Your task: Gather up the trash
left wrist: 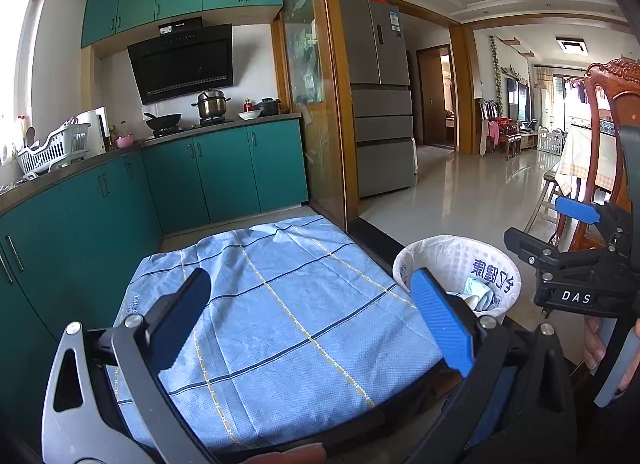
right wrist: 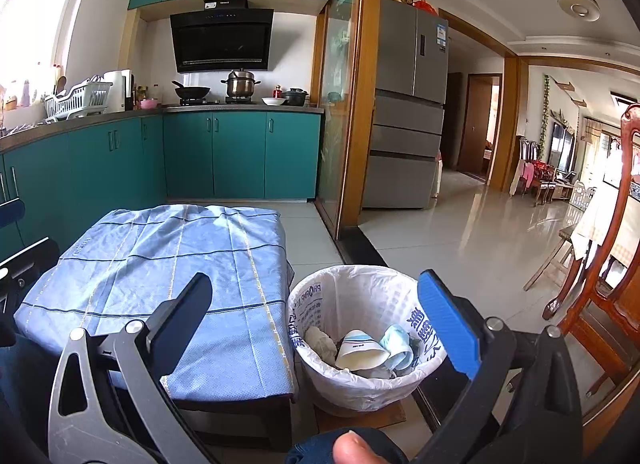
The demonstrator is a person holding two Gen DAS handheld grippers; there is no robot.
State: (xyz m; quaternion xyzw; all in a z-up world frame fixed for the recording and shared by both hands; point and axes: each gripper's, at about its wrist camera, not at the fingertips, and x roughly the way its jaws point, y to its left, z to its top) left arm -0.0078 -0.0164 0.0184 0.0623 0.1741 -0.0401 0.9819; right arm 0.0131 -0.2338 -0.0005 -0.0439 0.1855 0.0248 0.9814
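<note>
**Supervisor:** Report the state of both claws.

**Operator:** I read the left gripper (left wrist: 310,318) as spread wide, with nothing between its fingers. It hangs above the blue checked cloth (left wrist: 280,304) that covers the low table. I read the right gripper (right wrist: 320,328) as equally wide and also empty. In the left wrist view, the right gripper (left wrist: 576,240) appears at the right edge, held above and to the right of the bin.

**Supervisor:** Locate the trash.

**Operator:** I see the waste bin (right wrist: 360,380) on the floor, just beside the table's right edge. A white printed bag (right wrist: 340,296) lines it. Inside lie a crushed paper cup (right wrist: 360,352), a pale blue crumpled item (right wrist: 396,348) touching the cup's right side, and a grey wad (right wrist: 320,340) on its left. I cannot tell what lies beneath them.

**Supervisor:** State the surroundings.

**Operator:** I note teal cabinets (right wrist: 240,151) along the far wall, a steel pot (right wrist: 240,85) on the hob, a grey refrigerator (right wrist: 408,111) far right, and a wooden chair (right wrist: 608,284) near right.
</note>
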